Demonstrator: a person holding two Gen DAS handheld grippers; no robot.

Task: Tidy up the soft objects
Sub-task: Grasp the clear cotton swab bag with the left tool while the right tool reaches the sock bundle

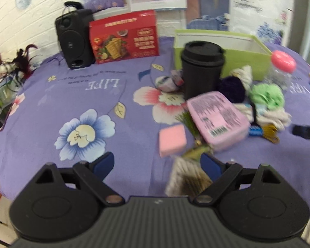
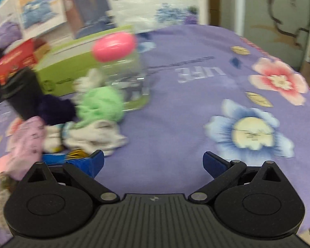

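soft pile (image 1: 258, 101) | beside green box (image 1: 241, 64) | box interior hidden

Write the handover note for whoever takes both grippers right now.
Left gripper: open, empty, over the cloth near the pink sponge.
Right gripper: open, empty, beside the white cloth bundle.
Soft things lie in a heap in front of the green box: green pom-pom, dark purple pom-pom, white cloth bundle, with the pink packet and black cup among them.
Done: nothing visibly sorted; the box's inside is mostly hidden.
Left: probably move each soft item into the box.
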